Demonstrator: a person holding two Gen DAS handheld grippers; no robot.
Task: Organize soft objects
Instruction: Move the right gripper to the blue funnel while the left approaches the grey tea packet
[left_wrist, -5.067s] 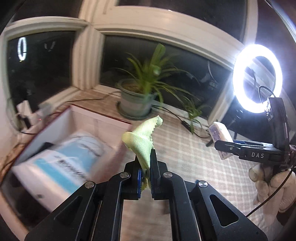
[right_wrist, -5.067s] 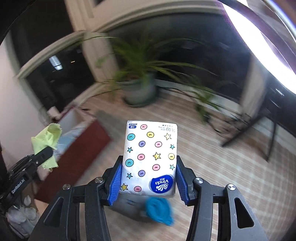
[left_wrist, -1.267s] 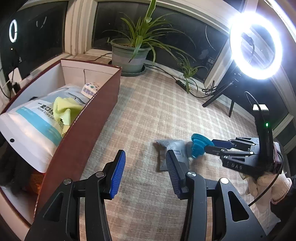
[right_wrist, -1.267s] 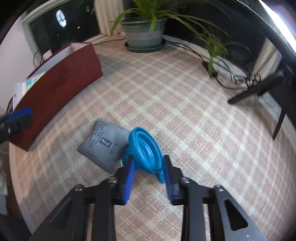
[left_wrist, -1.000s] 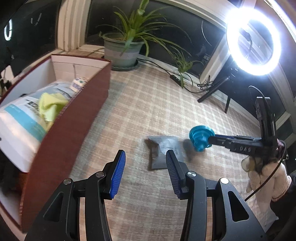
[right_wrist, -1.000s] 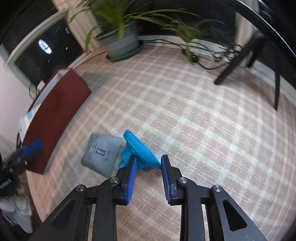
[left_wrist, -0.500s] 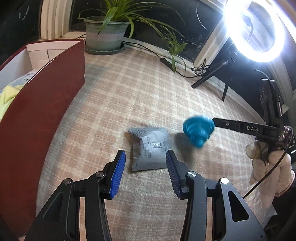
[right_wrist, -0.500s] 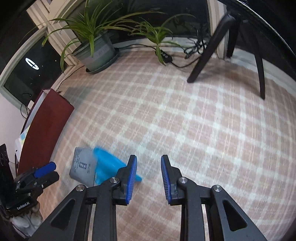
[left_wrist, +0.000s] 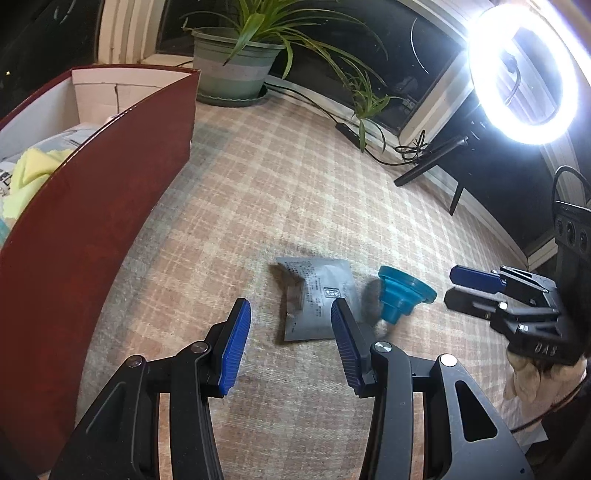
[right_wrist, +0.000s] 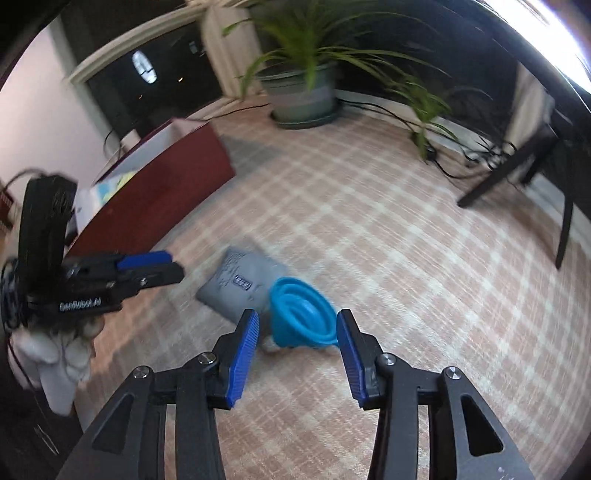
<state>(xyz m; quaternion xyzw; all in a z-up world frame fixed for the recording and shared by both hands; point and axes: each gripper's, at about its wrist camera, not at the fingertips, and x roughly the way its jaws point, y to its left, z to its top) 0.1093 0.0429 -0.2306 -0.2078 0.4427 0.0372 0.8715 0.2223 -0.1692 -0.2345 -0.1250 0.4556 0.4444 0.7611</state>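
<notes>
A grey pouch (left_wrist: 317, 295) lies flat on the checked carpet, just beyond my left gripper (left_wrist: 290, 321), which hovers open above it with nothing between its fingers. A blue collapsible funnel (right_wrist: 301, 314) lies on the carpet against the pouch (right_wrist: 240, 284). My right gripper (right_wrist: 297, 325) is opening, its blue pads standing clear on either side of the funnel. In the left wrist view the funnel (left_wrist: 402, 295) rests apart from the right gripper (left_wrist: 476, 288). A yellow cloth (left_wrist: 29, 173) lies inside the red-brown box (left_wrist: 92, 221).
The box (right_wrist: 166, 195) stands at the left with a white pack inside. A potted plant (left_wrist: 236, 70) and cables line the far window. A ring light (left_wrist: 524, 77) on a tripod (right_wrist: 509, 166) stands at the right. A gloved hand holds each gripper.
The right gripper held the blue funnel in the air, then let it go; the funnel now lies beside the pouch and the jaws stand wider. The left gripper came down closer to the pouch.
</notes>
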